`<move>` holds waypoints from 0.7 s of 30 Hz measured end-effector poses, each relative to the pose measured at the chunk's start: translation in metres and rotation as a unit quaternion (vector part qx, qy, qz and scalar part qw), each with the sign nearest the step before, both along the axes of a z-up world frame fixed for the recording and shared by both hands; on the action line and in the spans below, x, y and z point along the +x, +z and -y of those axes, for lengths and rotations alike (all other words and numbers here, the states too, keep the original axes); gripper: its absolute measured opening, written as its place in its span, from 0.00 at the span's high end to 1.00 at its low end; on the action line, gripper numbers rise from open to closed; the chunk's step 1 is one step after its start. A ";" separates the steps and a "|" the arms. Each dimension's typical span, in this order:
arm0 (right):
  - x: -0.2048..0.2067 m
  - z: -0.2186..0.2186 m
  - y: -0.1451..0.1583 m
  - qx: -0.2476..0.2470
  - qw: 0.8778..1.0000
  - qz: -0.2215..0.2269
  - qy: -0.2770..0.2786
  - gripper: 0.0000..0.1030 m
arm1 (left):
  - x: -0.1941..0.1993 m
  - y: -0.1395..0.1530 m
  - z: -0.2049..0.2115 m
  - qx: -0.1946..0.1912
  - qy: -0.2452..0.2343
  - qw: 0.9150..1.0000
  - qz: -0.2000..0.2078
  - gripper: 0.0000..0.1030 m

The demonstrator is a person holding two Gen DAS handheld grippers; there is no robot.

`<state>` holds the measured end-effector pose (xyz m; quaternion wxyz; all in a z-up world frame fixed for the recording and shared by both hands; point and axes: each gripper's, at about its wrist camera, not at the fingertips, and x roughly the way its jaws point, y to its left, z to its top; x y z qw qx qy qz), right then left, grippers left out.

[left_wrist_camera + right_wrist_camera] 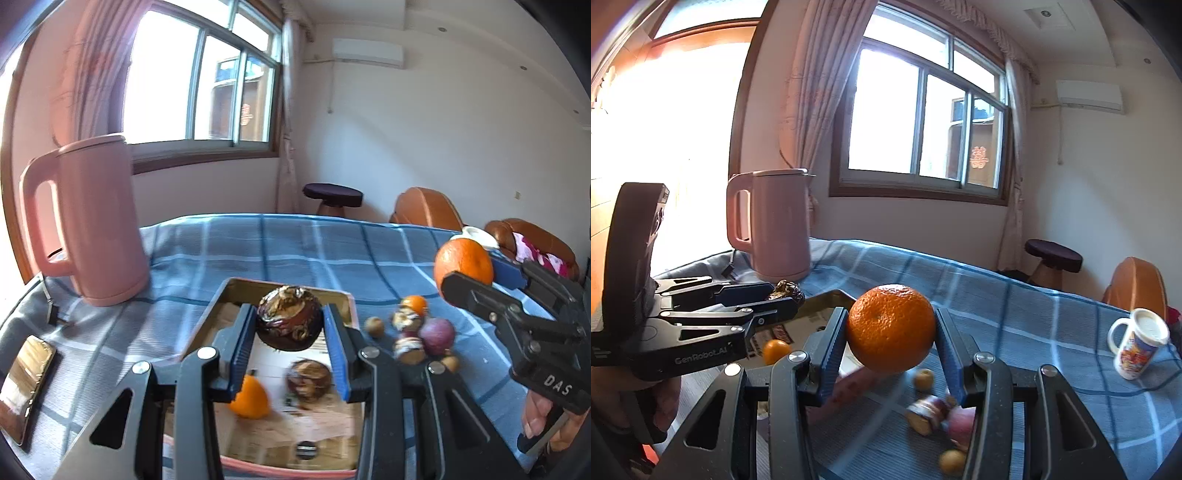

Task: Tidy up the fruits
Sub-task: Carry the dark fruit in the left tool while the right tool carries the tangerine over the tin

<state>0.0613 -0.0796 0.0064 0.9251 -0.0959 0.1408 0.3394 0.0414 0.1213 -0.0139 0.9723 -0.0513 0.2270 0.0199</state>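
Observation:
My left gripper is shut on a dark brown fruit with gold wrapping, held above the cardboard box. Inside the box lie a small orange and another dark brown fruit. My right gripper is shut on a large orange, lifted over the blue checked tablecloth; the same orange shows at the right of the left wrist view. Loose fruits lie on the cloth right of the box, blurred. The left gripper appears at the left of the right wrist view.
A pink kettle stands at the back left of the table, a phone lies at the left edge. A printed mug stands on the cloth at the right. A dark stool and orange chairs sit beyond the table.

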 end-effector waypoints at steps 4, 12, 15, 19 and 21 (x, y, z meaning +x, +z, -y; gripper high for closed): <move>0.000 -0.021 -0.007 -0.006 1.000 -0.011 0.018 0.52 | 0.001 -0.008 -0.015 -0.004 0.019 1.000 -0.012 0.62; 0.000 -0.055 -0.029 -0.032 0.998 -0.033 0.040 0.52 | 0.000 -0.022 -0.029 -0.004 0.034 0.999 -0.033 0.62; -0.001 -0.065 -0.036 -0.043 0.997 -0.037 0.046 0.52 | 0.000 -0.025 -0.032 -0.004 0.039 0.998 -0.041 0.62; 0.000 -0.074 -0.044 -0.052 0.996 -0.044 0.049 0.52 | 0.001 -0.030 -0.035 -0.004 0.044 0.998 -0.051 0.62; 0.000 -0.077 -0.047 -0.058 0.996 -0.048 0.052 0.52 | 0.002 -0.032 -0.036 -0.004 0.045 0.998 -0.054 0.62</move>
